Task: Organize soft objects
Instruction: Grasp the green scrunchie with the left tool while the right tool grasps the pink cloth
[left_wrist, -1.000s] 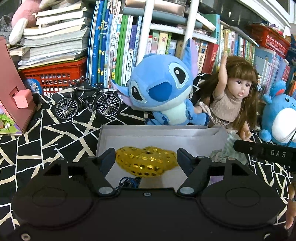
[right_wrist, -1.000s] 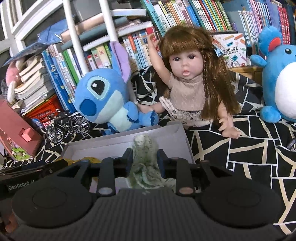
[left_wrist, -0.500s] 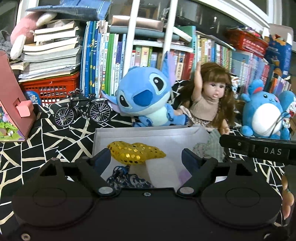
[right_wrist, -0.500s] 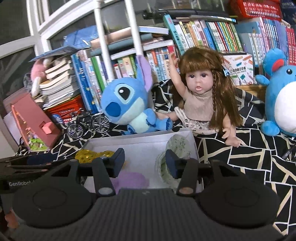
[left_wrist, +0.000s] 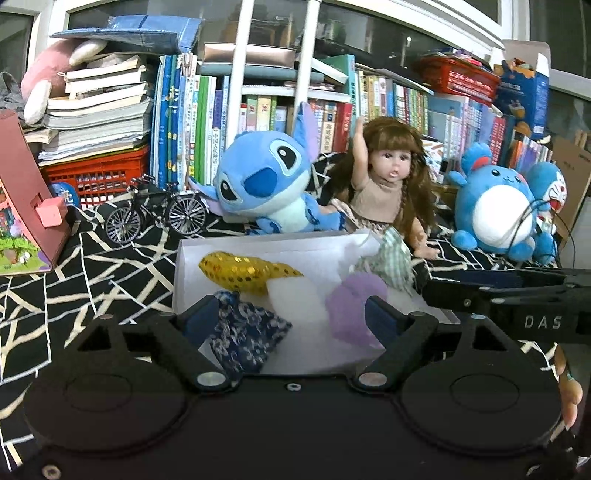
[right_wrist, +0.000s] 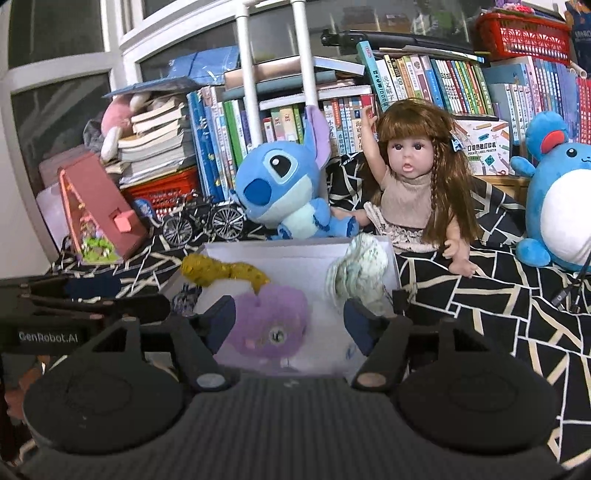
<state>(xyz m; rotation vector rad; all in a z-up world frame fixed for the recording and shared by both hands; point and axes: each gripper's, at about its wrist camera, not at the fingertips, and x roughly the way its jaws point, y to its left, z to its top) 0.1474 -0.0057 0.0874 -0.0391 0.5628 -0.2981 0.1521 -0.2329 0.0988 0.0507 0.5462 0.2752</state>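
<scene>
A white box (left_wrist: 258, 246) (right_wrist: 280, 251) lies on the patterned cloth and holds several soft things. A gold sequinned piece (left_wrist: 243, 271) (right_wrist: 221, 273) lies at its far left, a green checked cloth (left_wrist: 391, 262) (right_wrist: 358, 277) at its far right corner. A purple plush (left_wrist: 354, 306) (right_wrist: 269, 325), a white block (left_wrist: 295, 299) and a blue patterned cloth (left_wrist: 247, 336) lie nearer. My left gripper (left_wrist: 291, 317) hangs over the near part of the box, its jaws opening and holding nothing. My right gripper (right_wrist: 290, 319) hangs there too, its jaws opening, the purple plush below them untouched.
Behind the box sit a blue alien plush (left_wrist: 266, 188), a long-haired doll (left_wrist: 388, 184) and a round blue plush (left_wrist: 495, 214). A model bicycle (left_wrist: 155, 218), a red crate (left_wrist: 96, 177) and a pink toy house (left_wrist: 26, 206) stand at the left. Bookshelves line the back.
Both grippers have let go of their pieces, the gold one and the green cloth, widened and drawn back from the box. More of the box contents now show.
</scene>
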